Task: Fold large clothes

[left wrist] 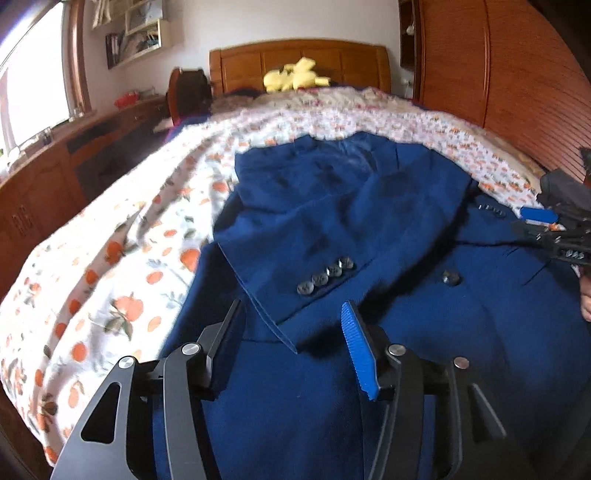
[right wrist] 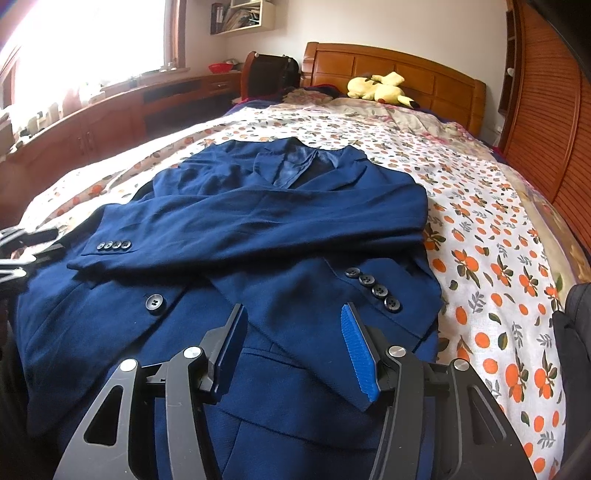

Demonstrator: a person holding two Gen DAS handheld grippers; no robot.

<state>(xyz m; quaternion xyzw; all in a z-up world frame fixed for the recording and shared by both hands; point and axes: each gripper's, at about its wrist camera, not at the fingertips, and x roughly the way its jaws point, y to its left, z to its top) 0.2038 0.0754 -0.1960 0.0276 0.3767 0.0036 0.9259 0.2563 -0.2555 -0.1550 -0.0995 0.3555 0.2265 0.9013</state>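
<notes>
A bed (right wrist: 480, 229) with orange-print sheets carries a navy blazer (right wrist: 258, 221), sleeves crossed. Above its hem, the left gripper (left wrist: 291, 343) and right gripper (right wrist: 295, 347) hover, both spread and holding nothing.

Jacket (right wrist: 236, 229) lies on bedspread (right wrist: 498, 236), plush toy (right wrist: 380, 88) behind.

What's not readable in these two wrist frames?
- Navy blue suit jacket hem: both views, hidden behind the jaws and cut off by the bottom edge.
- Right gripper: left wrist view, cut off at the right edge.
- Wall shelf contents: too small.
</notes>
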